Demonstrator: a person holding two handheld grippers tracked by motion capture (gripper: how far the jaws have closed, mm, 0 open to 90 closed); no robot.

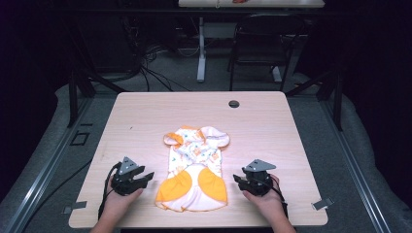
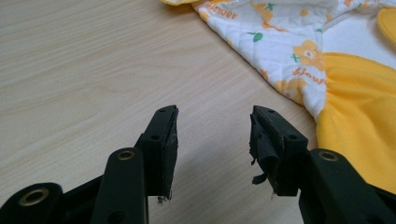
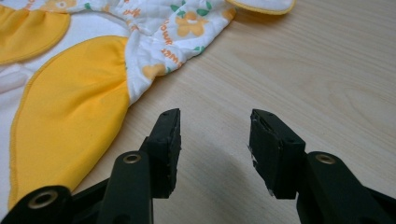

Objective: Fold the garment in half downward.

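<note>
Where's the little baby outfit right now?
In the high view the baby outfit lies flat at the table's near middle, between the left gripper and right gripper.

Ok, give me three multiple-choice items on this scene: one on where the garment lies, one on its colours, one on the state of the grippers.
1. Where does the baby garment lie on the table?
A. between the two grippers
B. at the far left corner
C. hanging off the near edge

2. What colour are its plain panels?
A. blue
B. yellow-orange
C. green

3. How do the left gripper and right gripper stand?
A. both shut on cloth
B. one open, one shut
C. both open, holding nothing

Answers: 1 A, a gripper sits on each side of it; 2 B, the lower panels are yellow-orange; 3 C, bare wood shows between each pair of jaws.
</note>
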